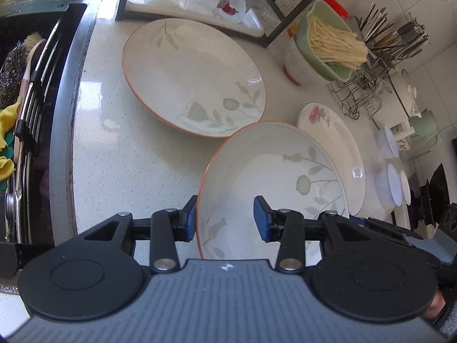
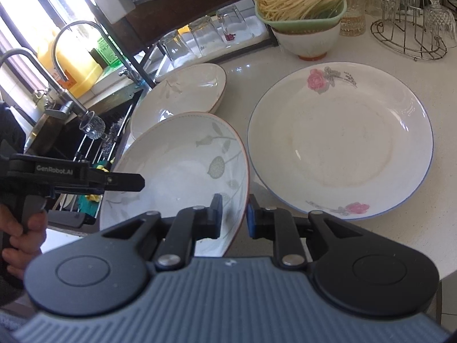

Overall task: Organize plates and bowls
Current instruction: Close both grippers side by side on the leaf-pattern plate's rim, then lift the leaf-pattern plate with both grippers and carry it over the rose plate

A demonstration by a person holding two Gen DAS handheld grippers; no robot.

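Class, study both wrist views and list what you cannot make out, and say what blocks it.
- Near edge of the leaf-pattern bowl: both views, hidden by each tool's grey body.
- Whether the left tool presses the bowl's rim: left view unclear.
- Sink contents: cut off by the left view's edge, dark.
- Rose plate in the left view: mostly behind the bowl.

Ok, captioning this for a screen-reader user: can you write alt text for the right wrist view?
The right gripper pinches the rim of a tilted leaf-patterned bowl, lifted beside a matching bowl and a rose-patterned plate on a white counter. The left gripper reaches in from the left.
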